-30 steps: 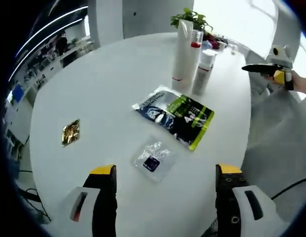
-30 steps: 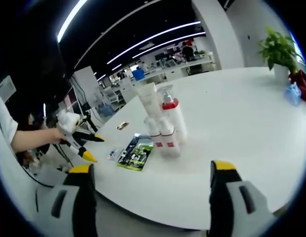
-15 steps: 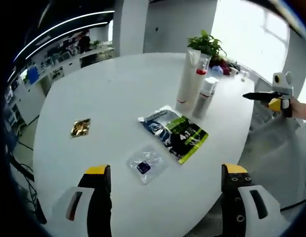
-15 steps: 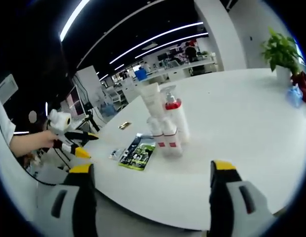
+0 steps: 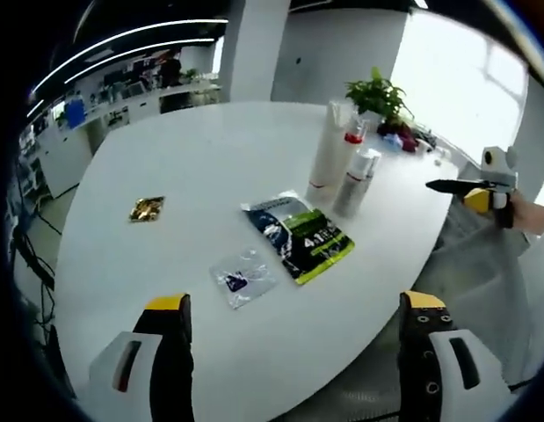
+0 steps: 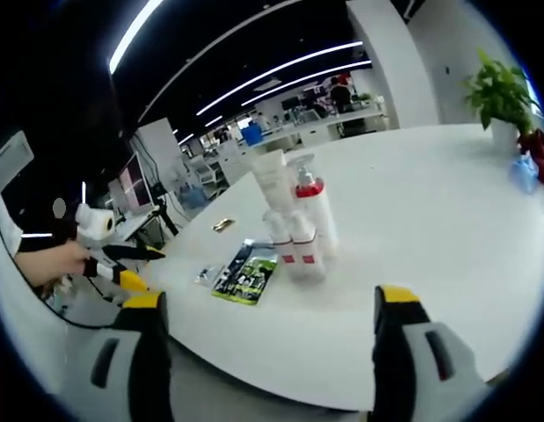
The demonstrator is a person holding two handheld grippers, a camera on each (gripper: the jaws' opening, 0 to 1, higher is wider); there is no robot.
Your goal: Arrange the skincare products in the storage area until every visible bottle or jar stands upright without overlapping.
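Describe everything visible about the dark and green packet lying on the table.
The dark and green packet is a flat, glossy pouch, looking like plastic film: dark blue with white print at one end, bright green with dark lettering at the other. It lies flat on the white table, between the cluster of upright bottles and a small clear sachet, apart from both. Its print is too small to read. Neither hand-held gripper touches it.

Skincare bottles (image 6: pixel 293 220) stand upright, clustered on table (image 6: pixel 430 229).
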